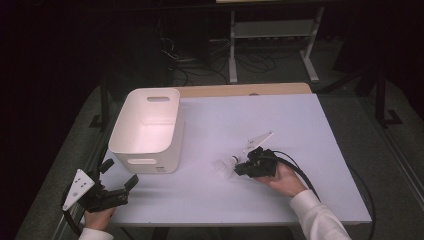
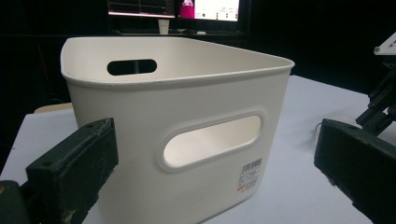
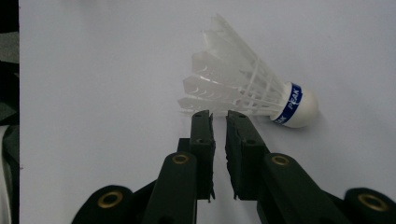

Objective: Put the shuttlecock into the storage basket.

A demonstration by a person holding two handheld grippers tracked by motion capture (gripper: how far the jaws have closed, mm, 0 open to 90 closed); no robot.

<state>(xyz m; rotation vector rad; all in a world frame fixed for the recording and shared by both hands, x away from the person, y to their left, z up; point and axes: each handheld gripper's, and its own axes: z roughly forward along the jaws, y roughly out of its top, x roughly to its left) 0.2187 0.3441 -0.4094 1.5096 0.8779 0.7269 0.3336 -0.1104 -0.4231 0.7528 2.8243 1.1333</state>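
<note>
One shuttlecock (image 3: 247, 91) lies on its side on the white table (image 1: 300, 130), cork pointing right of the right gripper (image 3: 219, 114), whose nearly closed jaws pinch its feather edge; the left gripper (image 1: 120, 175) waits wide open near the bin (image 1: 147, 125).

White bin (image 1: 147, 131) on table (image 1: 280, 115)

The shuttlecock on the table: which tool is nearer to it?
Right. The right tool has its tips at the shuttlecock's feathers; the left tool is far off, beside the white bin.
</note>
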